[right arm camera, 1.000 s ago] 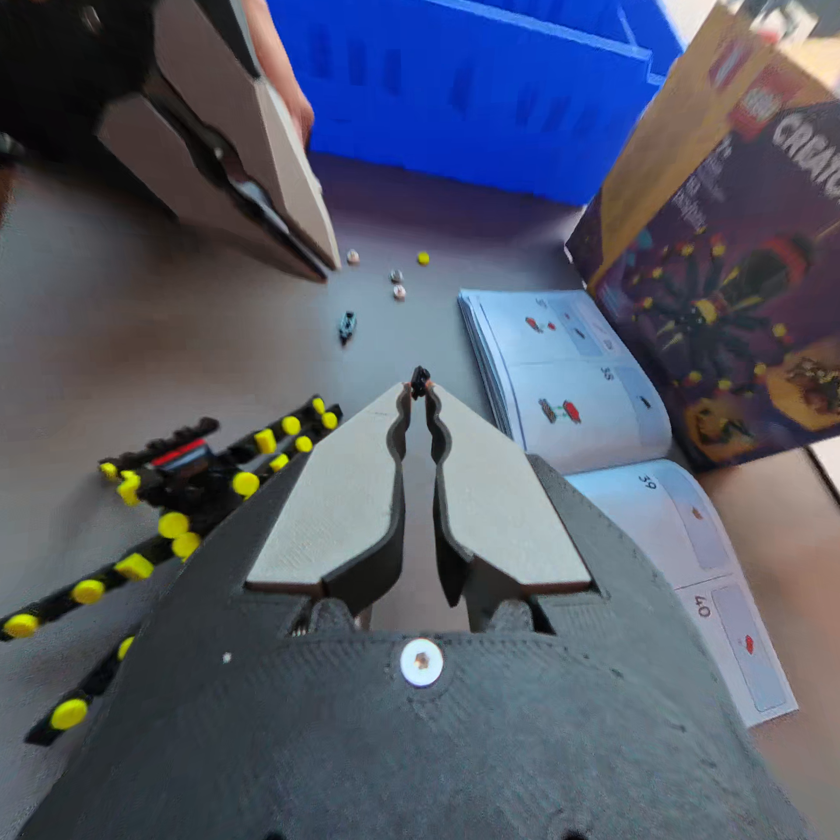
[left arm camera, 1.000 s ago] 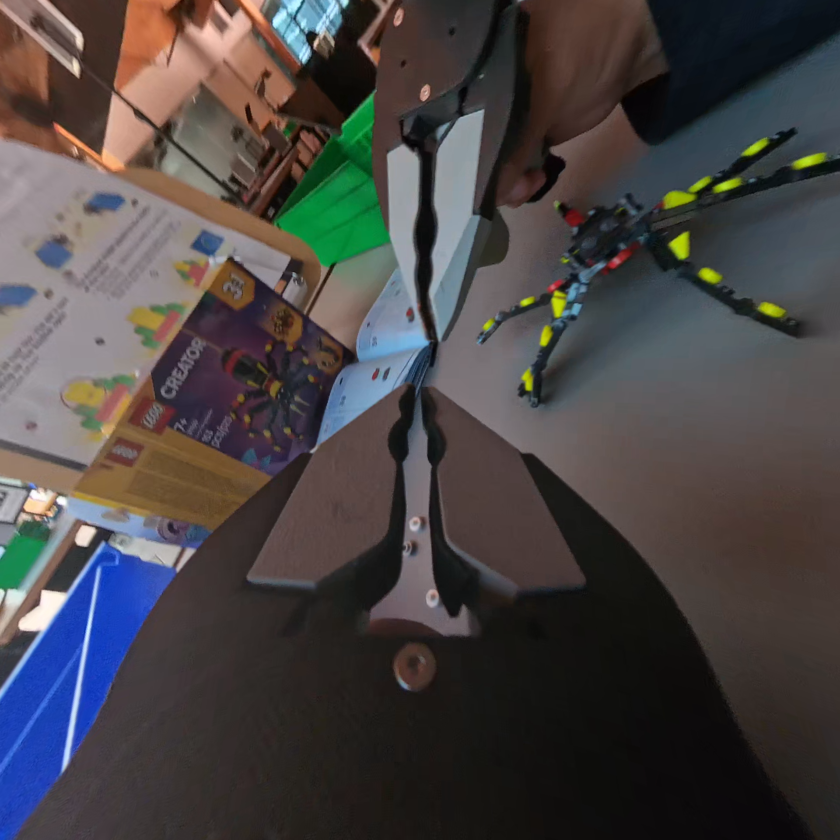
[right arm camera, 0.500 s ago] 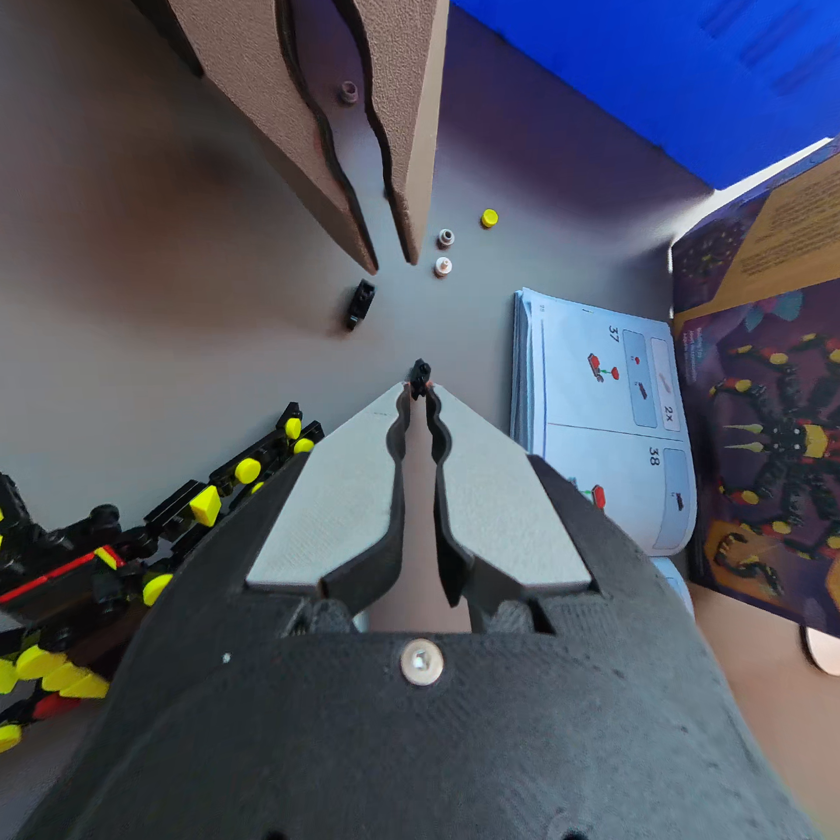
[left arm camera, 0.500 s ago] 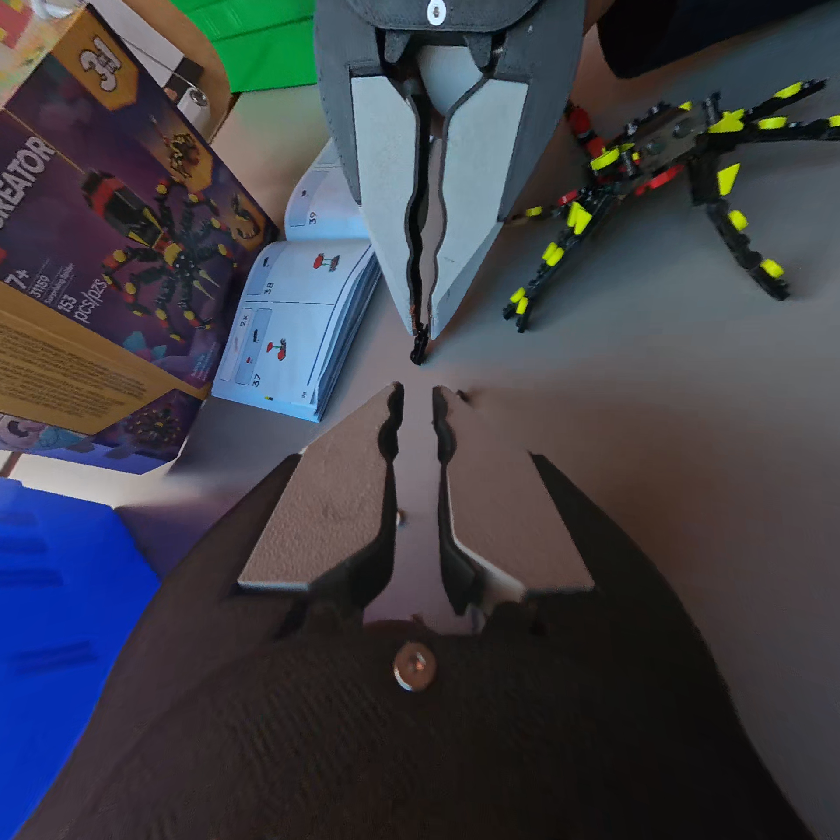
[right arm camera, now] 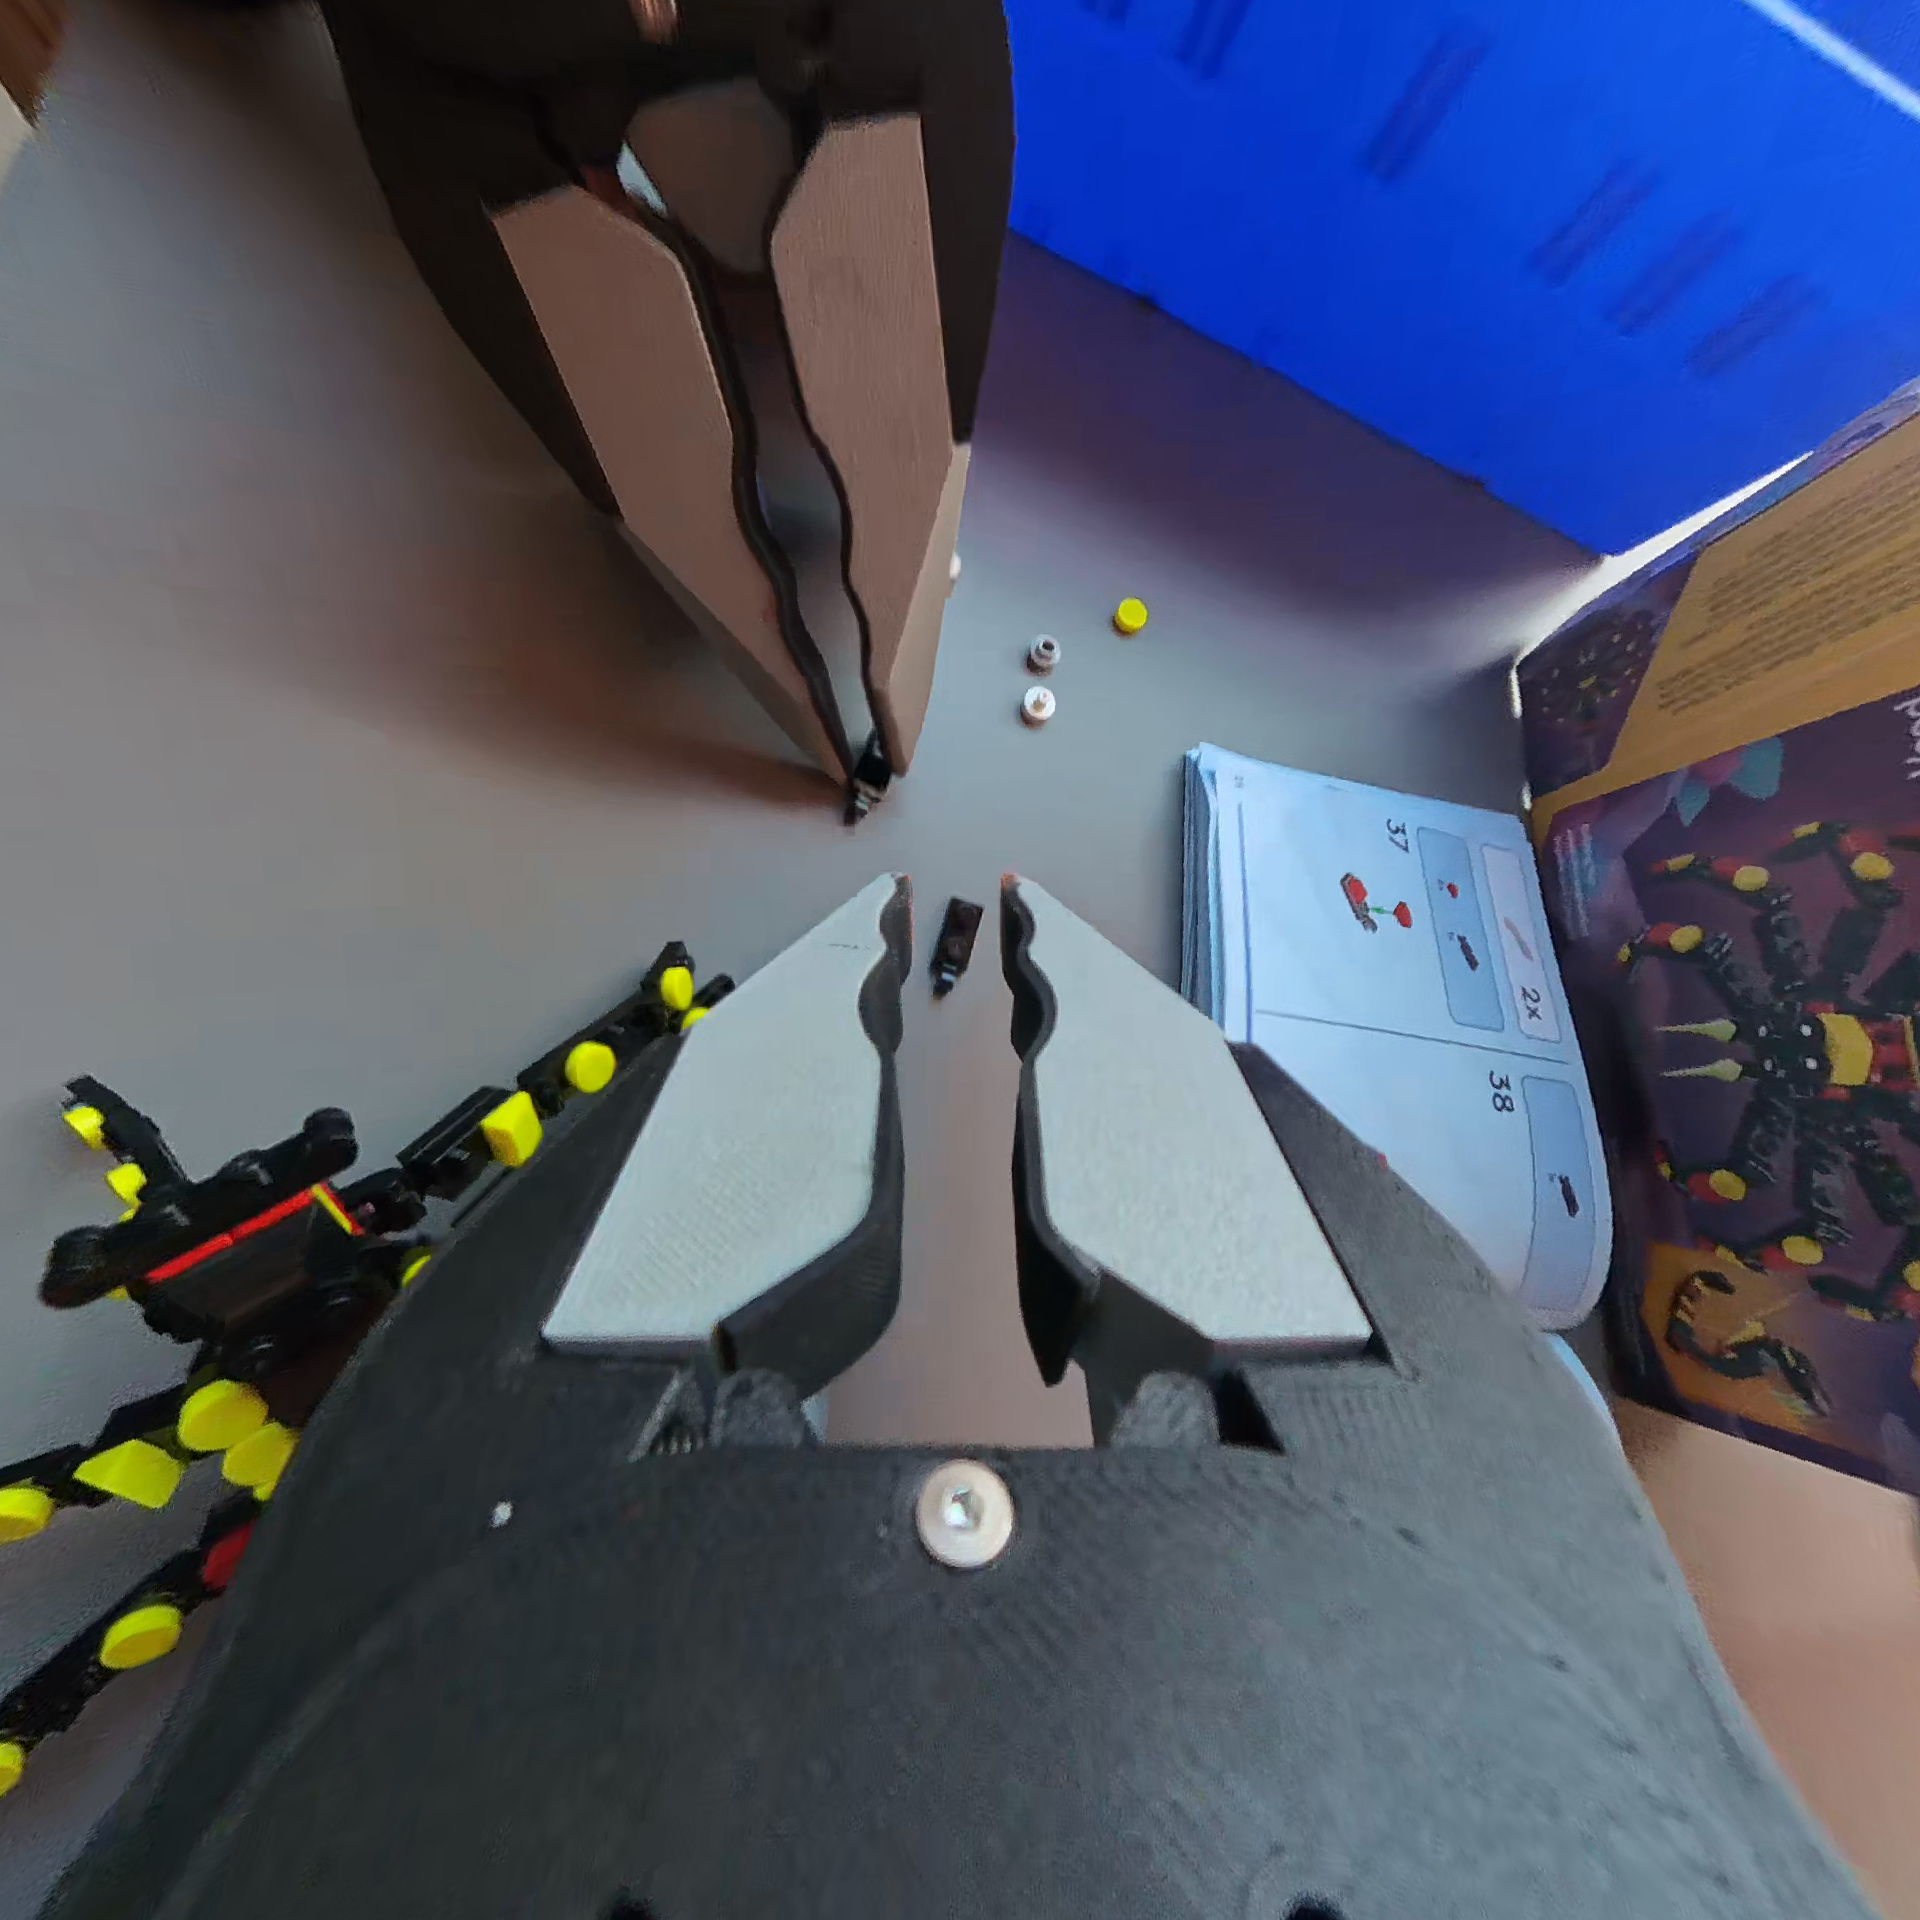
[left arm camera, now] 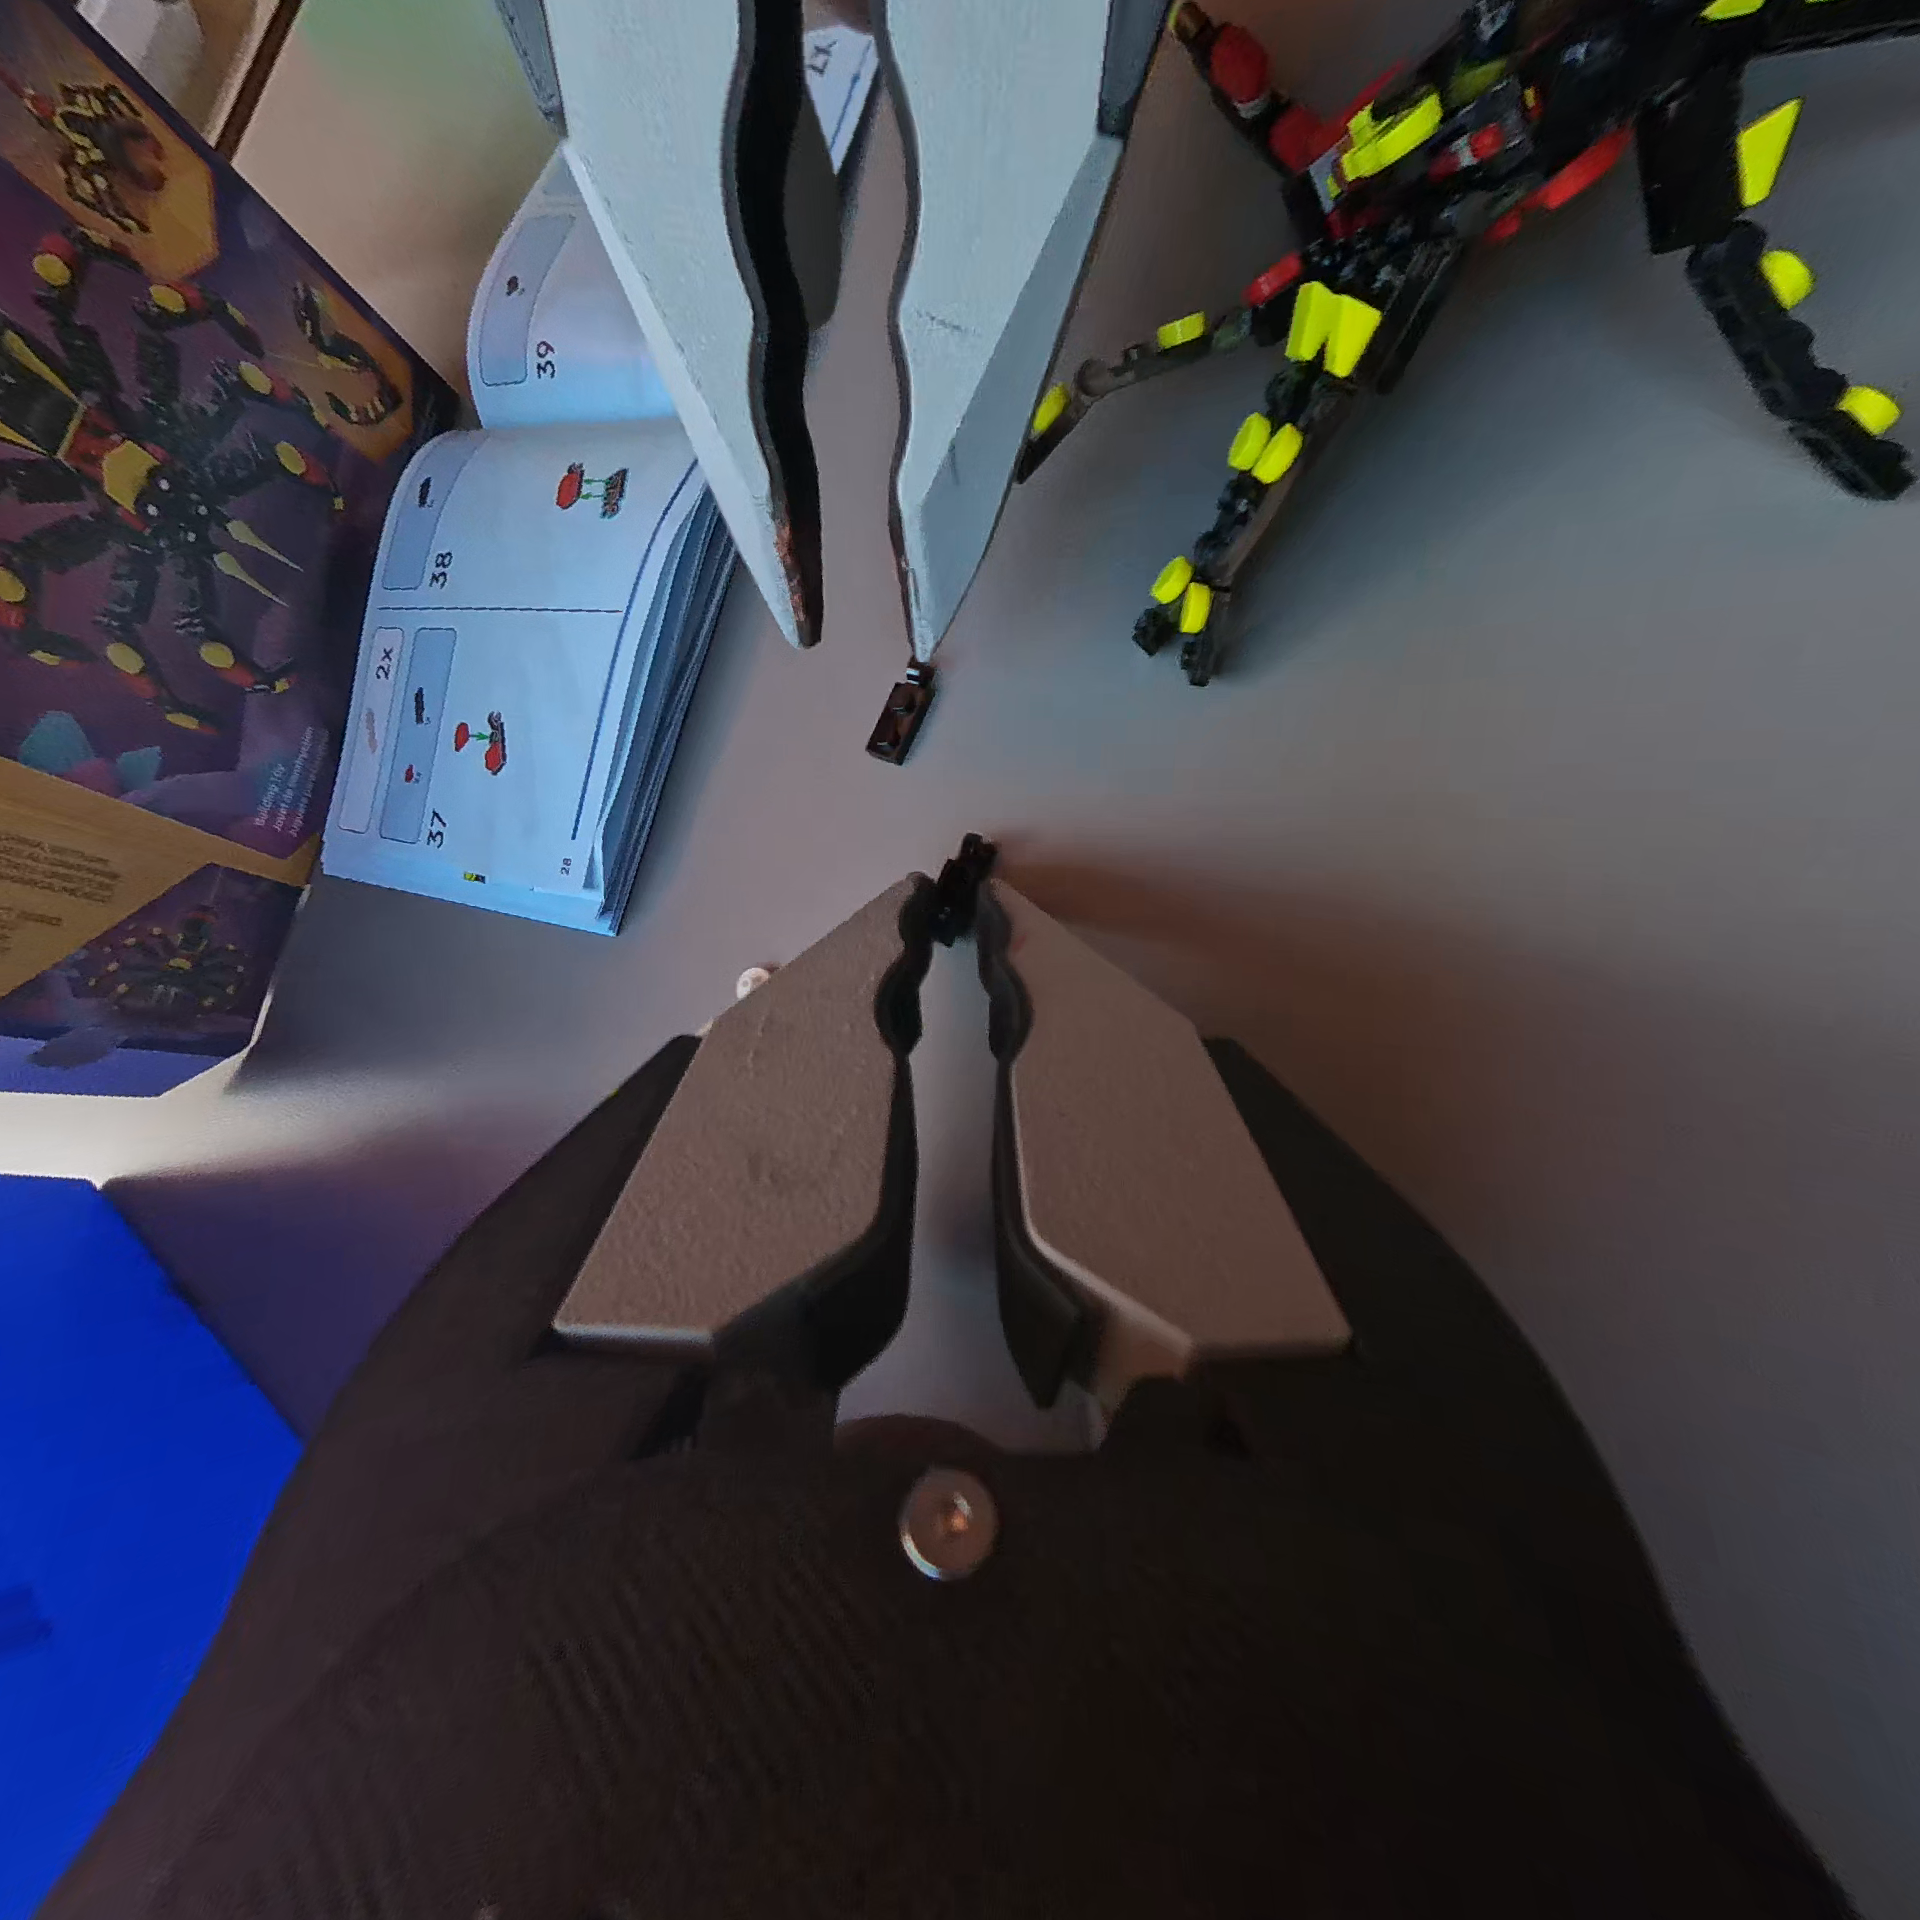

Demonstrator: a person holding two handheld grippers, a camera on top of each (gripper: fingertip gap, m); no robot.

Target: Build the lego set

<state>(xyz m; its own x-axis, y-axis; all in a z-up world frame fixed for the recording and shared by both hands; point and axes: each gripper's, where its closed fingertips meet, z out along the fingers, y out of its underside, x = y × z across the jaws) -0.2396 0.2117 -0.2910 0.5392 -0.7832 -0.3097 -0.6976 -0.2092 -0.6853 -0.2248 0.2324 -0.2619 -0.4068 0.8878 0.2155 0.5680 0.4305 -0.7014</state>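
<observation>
My left gripper (left arm camera: pixel 956 891) is shut on a small black lego piece (left arm camera: pixel 972 857), low over the grey table. The right wrist view shows that gripper (right arm camera: pixel 864 771) with the piece (right arm camera: pixel 862 802) at its tips. My right gripper (right arm camera: pixel 953 885) is open, and a second small black piece (right arm camera: pixel 956 940) lies on the table between its fingers. That piece also shows in the left wrist view (left arm camera: pixel 902 719), just below the open right gripper (left arm camera: pixel 868 636). The black, yellow and red spider model (left arm camera: pixel 1455 260) stands to the side and also shows in the right wrist view (right arm camera: pixel 239 1247).
An open instruction booklet (right arm camera: pixel 1403 987) lies beside the purple set box (right arm camera: pixel 1766 1039). A blue bin (right arm camera: pixel 1455 208) stands behind them. Loose studs lie near the left gripper: yellow (right arm camera: pixel 1129 615), grey (right arm camera: pixel 1044 652) and white (right arm camera: pixel 1037 704). The table (left arm camera: pixel 1455 935) is grey.
My right gripper has opened and its black piece now lies on the table. My left gripper has shut on the other black piece. Both grippers have come lower and closer together.
</observation>
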